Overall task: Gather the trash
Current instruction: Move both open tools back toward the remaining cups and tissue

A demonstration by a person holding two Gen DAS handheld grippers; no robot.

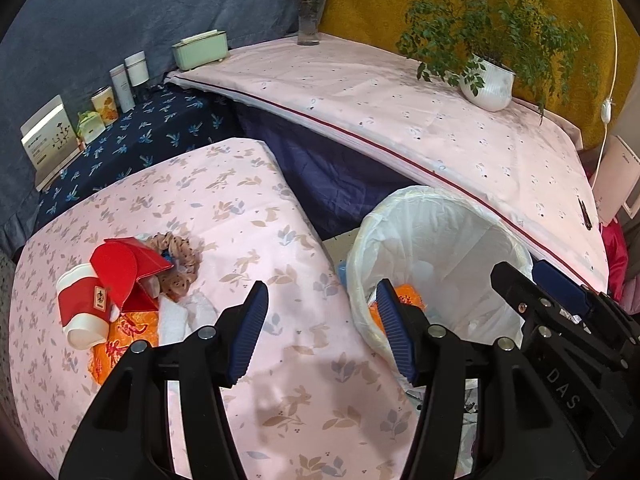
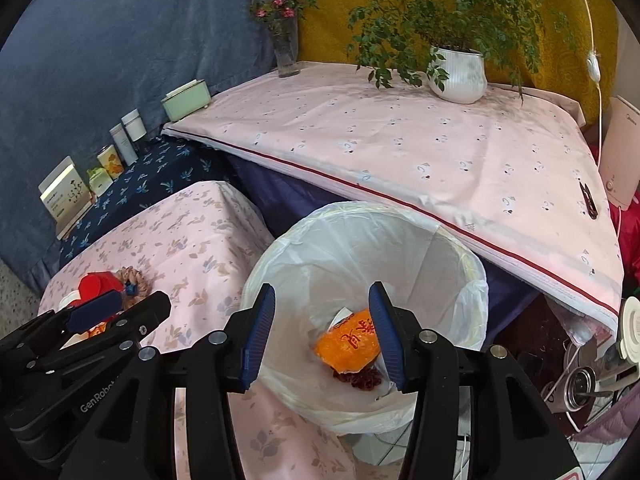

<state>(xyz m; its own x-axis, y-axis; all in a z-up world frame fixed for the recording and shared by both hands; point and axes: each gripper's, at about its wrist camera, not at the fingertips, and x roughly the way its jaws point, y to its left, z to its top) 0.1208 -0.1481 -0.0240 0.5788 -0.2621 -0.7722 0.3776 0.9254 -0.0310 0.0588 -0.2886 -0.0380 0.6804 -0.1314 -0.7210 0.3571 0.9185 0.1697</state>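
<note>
Left gripper [image 1: 322,330] empty; right gripper [image 2: 322,334] agape above bin [image 2: 460,276]

Left wrist view: I look down and forward from over the near bench [image 1: 280,240], the bin [image 1: 436,264] close on my right.
Right wrist view: I sit right above the bin [image 2: 360,288], facing forward.
Shared: both show the bin, near bench, far bench [image 2: 440,152].
</note>
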